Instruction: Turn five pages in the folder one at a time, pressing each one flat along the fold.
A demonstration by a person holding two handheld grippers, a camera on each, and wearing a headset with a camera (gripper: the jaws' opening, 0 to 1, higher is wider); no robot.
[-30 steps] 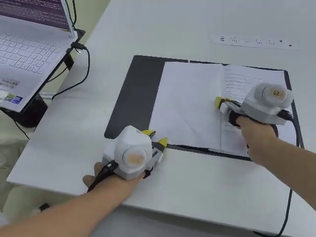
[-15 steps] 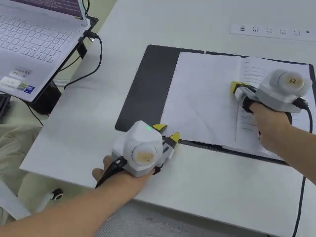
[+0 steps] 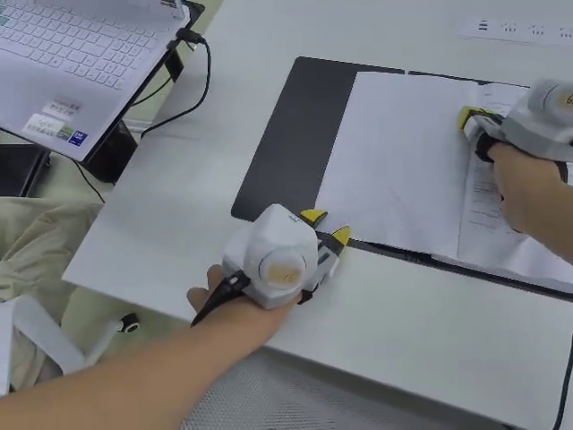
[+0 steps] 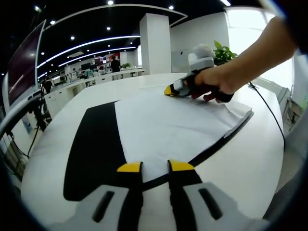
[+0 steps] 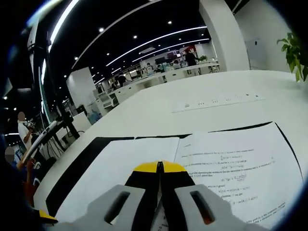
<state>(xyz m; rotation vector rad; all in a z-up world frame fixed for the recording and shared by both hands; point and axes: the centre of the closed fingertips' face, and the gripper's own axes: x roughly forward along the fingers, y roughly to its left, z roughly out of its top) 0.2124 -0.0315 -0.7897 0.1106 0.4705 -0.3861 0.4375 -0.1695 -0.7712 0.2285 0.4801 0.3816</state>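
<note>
right gripper (image 5: 159, 168), jaws clenched together on nothing, is pressing on the far end of the fold (image 3: 469, 184) to flatten the turned blank page (image 3: 403, 152) of the open folder (image 3: 295, 134) lying on the table (image 3: 430, 331), while left gripper (image 4: 155, 167), jaws slightly parted and empty, is sitting at its near edge, probably steadying it.

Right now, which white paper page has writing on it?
The right-hand white paper page, beside the right gripper, carries printed lines; the left-hand page is blank.
</note>
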